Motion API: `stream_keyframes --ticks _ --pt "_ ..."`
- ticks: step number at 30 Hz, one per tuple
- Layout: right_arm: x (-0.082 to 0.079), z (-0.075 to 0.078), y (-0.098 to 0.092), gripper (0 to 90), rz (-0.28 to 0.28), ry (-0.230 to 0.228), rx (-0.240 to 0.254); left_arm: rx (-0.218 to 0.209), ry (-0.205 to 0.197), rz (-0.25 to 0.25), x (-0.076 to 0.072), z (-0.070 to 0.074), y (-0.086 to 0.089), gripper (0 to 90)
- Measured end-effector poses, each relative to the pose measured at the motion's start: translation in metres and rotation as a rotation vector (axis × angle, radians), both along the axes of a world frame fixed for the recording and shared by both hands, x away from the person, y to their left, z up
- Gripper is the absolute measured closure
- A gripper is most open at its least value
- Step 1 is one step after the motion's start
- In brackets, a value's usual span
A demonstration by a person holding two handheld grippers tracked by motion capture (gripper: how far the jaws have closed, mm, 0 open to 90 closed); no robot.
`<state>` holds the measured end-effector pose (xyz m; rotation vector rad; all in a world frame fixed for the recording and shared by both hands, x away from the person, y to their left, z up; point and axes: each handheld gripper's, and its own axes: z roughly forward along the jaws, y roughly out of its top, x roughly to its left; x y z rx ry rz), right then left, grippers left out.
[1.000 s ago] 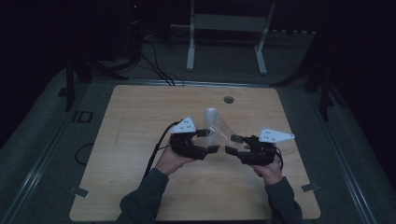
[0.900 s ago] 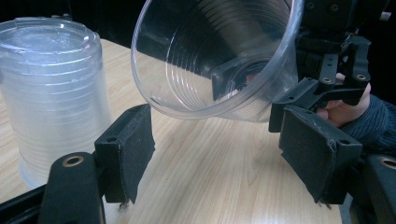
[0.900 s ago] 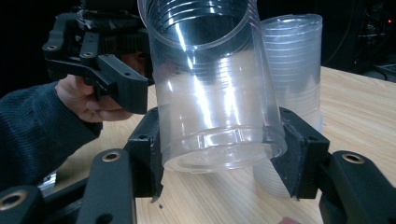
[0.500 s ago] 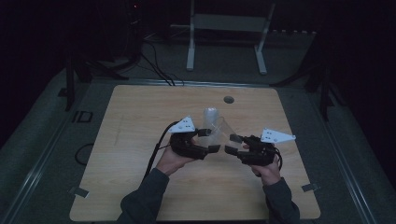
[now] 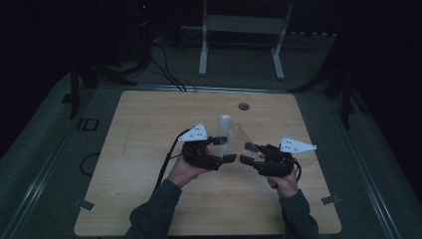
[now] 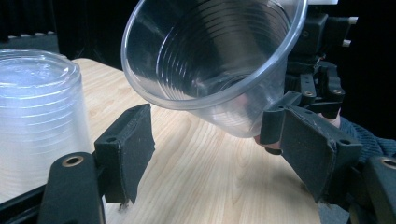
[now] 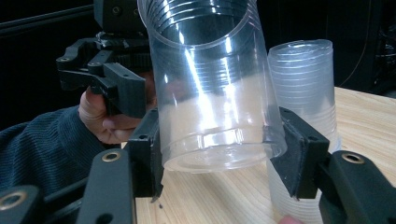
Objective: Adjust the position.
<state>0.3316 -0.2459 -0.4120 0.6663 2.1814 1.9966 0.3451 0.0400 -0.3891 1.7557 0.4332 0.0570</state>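
High view: you hold both grippers low over the middle of the wooden table [image 5: 149, 149], facing each other, a clear plastic cup [image 5: 239, 142] tilted between them. Your right gripper [image 7: 219, 154] pinches that cup near its base, both black pads pressed against the wall, the open mouth tipped toward your left gripper [image 6: 215, 140]. Left gripper view shows its jaws spread apart, the cup's rim hanging above and between them, touching neither pad. An upside-down stack of clear cups [image 5: 224, 124] stands on the table just behind the held cup.
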Motion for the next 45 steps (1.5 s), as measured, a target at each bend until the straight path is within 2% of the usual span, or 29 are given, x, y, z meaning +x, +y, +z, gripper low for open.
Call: stream_keyframes --ticks 5,17,25,34,38,45 --pt "0.000 -0.001 0.001 41.9 0.009 -0.002 0.011 -0.013 0.001 -0.009 0.000 0.001 -0.002 24.5" --pt "0.000 -0.003 0.003 41.9 0.019 -0.002 0.017 -0.074 0.021 -0.012 0.001 -0.001 -0.008 23.3" --pt "0.000 -0.005 0.004 41.9 0.023 -0.001 0.018 -0.143 0.047 -0.007 0.003 -0.001 -0.012 21.8" --pt "0.000 -0.008 0.005 41.9 0.029 0.008 0.014 -0.188 0.050 0.009 0.003 -0.004 -0.014 21.9" --pt "0.000 -0.008 0.006 42.0 0.033 0.013 0.012 -0.214 0.052 0.014 0.003 -0.004 -0.014 23.5" --pt "0.000 -0.008 0.006 41.9 0.038 0.016 0.007 -0.222 0.039 0.020 0.001 -0.004 -0.014 28.9"
